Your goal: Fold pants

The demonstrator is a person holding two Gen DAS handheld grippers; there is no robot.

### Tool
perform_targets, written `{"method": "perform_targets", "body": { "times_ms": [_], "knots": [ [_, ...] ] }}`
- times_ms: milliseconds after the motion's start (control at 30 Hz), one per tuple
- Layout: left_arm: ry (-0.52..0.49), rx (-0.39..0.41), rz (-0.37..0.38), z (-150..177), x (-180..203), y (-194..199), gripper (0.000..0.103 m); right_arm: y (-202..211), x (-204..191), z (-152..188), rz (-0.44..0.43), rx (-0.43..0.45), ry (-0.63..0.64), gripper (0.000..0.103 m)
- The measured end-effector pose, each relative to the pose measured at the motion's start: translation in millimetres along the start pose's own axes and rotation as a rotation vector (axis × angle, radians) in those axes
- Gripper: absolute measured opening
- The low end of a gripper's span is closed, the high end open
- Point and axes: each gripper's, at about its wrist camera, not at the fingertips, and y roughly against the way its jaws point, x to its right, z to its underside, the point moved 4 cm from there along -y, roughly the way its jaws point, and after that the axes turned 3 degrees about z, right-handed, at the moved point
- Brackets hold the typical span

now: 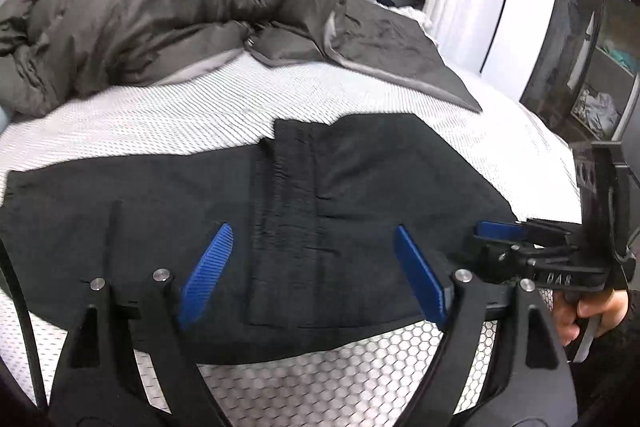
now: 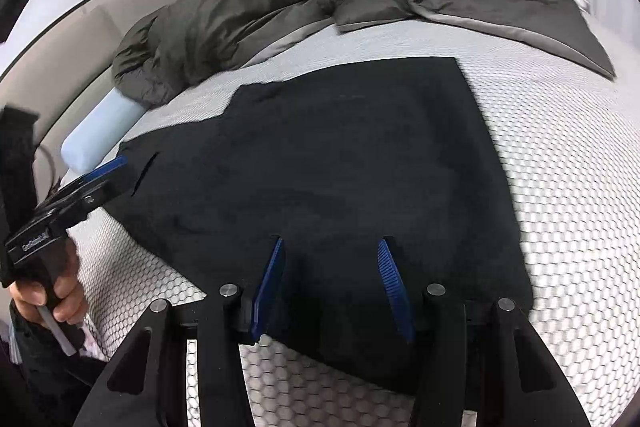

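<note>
I see the black pants [image 1: 280, 211] lying partly folded across mid-frame on the bed [image 1: 168, 123]. My left gripper [image 1: 316, 267] and right gripper [image 2: 332, 287] hover above, jaws apart, empty. Next, I judge: grip an edge for another fold.

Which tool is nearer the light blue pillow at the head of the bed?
Left. The left tool hovers just below the light blue pillow; the right tool sits over the black pants, further off.

The pants [image 2: 320, 155] were matt black cloth, the bed [image 2: 560, 167] cover honeycomb-textured white fabric, the tool pads [image 1: 208, 267] ribbed blue plastic.
</note>
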Motion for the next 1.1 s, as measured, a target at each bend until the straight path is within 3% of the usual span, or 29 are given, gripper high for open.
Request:
{"method": "perform_targets", "body": {
  "times_ms": [67,200,267,367,400,467,567,700,800,900,967,1033,1100],
  "knots": [
    [-0.035,-0.046,0.000,3,12,-18,0.081,-5,-11,0,-0.014,0.001,0.032,0.050],
    [-0.093,-0.236,-0.047,21,27,-70,0.081,-25,-29,2,-0.047,-0.052,0.093,0.049],
    [-0.156,-0.260,-0.115,28,29,-80,0.081,-33,-26,4,0.012,-0.083,0.145,0.042],
    [-0.149,-0.264,-0.121,30,24,-74,0.083,-22,-1,10,0.226,-0.073,0.207,0.042],
    [-0.131,-0.273,-0.124,32,19,-73,0.084,-14,14,13,0.282,-0.063,0.194,0.043],
    [-0.087,-0.284,-0.108,33,10,-69,0.084,-6,38,17,0.307,-0.072,0.121,0.044],
    [-0.068,-0.236,-0.125,22,6,-52,0.082,9,47,15,0.260,-0.038,0.074,0.045],
    [-0.117,-0.107,-0.045,-4,26,-31,0.082,26,16,-5,0.137,0.072,0.087,0.045],
    [-0.144,-0.155,-0.037,-12,41,-63,0.080,1,-2,-27,0.073,0.044,0.074,0.045],
    [-0.130,-0.258,-0.047,-11,39,-105,0.065,-41,-6,-32,0.019,-0.072,0.043,0.045],
    [-0.120,-0.278,-0.045,-10,38,-113,0.065,-57,-5,-26,0.060,-0.128,0.075,0.043],
    [-0.131,-0.277,-0.040,-11,37,-110,0.064,-54,-5,-25,0.130,-0.123,0.143,0.043],
    [-0.113,-0.272,-0.019,-12,30,-109,0.064,-47,11,-26,0.336,-0.111,0.200,0.043]
  ]
}}
